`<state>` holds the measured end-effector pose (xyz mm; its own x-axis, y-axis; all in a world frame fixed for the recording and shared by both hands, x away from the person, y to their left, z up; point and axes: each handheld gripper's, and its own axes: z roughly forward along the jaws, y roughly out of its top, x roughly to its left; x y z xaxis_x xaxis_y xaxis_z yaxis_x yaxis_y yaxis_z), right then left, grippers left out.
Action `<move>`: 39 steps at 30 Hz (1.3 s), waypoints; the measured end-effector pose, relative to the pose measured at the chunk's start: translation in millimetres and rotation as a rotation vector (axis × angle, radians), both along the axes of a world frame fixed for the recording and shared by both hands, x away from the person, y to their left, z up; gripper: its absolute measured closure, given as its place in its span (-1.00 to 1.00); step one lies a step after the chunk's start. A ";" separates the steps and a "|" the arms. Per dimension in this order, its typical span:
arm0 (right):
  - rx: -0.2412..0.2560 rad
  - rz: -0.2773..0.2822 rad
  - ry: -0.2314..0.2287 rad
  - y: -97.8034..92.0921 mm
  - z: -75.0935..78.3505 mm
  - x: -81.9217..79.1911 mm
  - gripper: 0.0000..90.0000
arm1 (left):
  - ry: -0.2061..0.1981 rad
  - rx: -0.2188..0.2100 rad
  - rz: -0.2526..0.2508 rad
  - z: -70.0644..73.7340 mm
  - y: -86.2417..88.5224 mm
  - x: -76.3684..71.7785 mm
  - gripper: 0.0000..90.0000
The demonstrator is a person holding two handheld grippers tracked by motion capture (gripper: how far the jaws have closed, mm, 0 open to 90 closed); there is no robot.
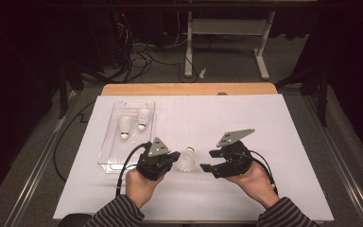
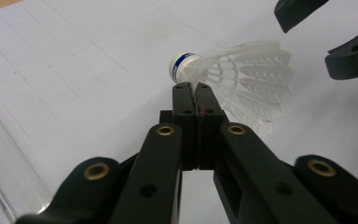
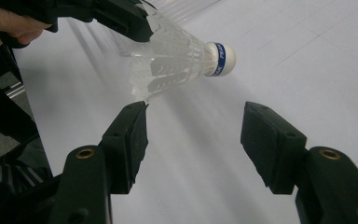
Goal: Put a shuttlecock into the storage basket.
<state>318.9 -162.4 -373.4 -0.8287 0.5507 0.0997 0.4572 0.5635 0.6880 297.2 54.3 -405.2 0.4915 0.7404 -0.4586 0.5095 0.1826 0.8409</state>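
A white feathered shuttlecock (image 1: 187, 160) with a blue-banded cork is held above the white table sheet, cork pointing away from the person. My left gripper (image 1: 175, 156) is shut on the edge of its feather skirt. In the left gripper view the jaws (image 2: 193, 88) pinch the feathers just behind the cork of the shuttlecock (image 2: 242, 79). My right gripper (image 1: 206, 160) stands open just to the right of the shuttlecock, without touching it. Its own view shows the jaws (image 3: 193, 121) spread wide below the shuttlecock (image 3: 177, 60).
A clear plastic tray (image 1: 108, 142) lies left of the grippers with two more shuttlecocks (image 1: 125, 126) (image 1: 143, 118) in its far half. A white sheet (image 1: 246, 118) covers the table, bare on the right and far side. A wooden edge (image 1: 189, 89) runs along the back.
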 end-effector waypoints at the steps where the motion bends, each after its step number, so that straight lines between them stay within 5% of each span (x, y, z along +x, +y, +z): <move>1: 0.006 -0.008 0.004 -1.1 -0.3 -1.4 -0.08 | 0.002 0.000 -0.002 0.3 0.3 -0.2 1.00; 17: 0.091 -0.028 -0.110 -33.7 -8.0 -17.6 -0.11 | 0.014 -0.051 -0.026 9.1 7.1 -5.3 1.00; 39: 0.307 -0.142 -0.231 -99.5 -22.4 -36.8 -0.36 | -0.004 -0.094 -0.044 22.4 19.4 -7.9 1.00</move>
